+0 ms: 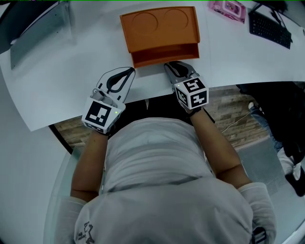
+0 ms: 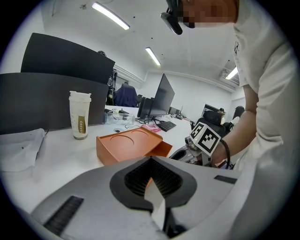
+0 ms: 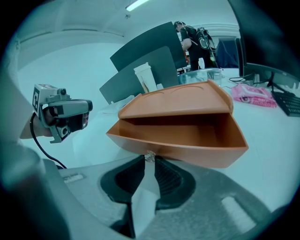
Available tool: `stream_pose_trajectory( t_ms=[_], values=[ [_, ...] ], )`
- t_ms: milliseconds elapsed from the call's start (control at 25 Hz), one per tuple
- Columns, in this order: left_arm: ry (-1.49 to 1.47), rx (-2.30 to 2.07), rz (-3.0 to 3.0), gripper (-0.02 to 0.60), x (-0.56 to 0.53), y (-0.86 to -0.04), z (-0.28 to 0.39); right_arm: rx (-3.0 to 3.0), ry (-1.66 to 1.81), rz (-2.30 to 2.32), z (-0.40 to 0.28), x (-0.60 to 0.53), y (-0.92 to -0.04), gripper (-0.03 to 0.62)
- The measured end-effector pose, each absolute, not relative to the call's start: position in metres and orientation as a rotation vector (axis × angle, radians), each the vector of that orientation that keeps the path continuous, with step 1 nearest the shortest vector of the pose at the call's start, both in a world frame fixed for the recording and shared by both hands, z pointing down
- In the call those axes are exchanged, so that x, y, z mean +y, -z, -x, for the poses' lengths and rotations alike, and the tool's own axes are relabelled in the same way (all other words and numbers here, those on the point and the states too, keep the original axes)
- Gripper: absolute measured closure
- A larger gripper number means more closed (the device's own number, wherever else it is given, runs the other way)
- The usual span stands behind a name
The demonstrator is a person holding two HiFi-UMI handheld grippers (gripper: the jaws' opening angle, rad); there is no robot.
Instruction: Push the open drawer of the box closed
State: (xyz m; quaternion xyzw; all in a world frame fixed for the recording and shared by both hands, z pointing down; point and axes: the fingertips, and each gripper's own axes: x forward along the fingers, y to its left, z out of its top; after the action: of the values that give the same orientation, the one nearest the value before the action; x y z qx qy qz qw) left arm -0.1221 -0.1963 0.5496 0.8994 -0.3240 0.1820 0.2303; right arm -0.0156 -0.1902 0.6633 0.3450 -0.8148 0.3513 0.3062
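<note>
Pinches the small knob of the open drawer in the right claw, tips barely apart. Holds the left claw shut and empty, just beside the orange box on the tabletop. Risks sliding the unbraced box away, or skewing and jamming the drawer, if pushed askew.

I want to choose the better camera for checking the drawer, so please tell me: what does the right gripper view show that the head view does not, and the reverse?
Only the right gripper view: the clear knob between the fingers of the right gripper, a cup behind the orange box, a ceiling light. Only the head view: that gripper's marker cube, both forearms, the table's near edge. Both: the orange box, its open drawer, the left gripper.
</note>
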Motion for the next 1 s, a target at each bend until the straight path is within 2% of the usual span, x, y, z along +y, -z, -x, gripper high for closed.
stream_pose_trajectory(
  t_ms=[1000],
  values=[
    [-0.49,-0.938,-2.449,0.581,-0.226,-0.544,0.134,-2.153,-0.908,-0.868,0.027,-0.245,-0.665,0.525]
  ],
)
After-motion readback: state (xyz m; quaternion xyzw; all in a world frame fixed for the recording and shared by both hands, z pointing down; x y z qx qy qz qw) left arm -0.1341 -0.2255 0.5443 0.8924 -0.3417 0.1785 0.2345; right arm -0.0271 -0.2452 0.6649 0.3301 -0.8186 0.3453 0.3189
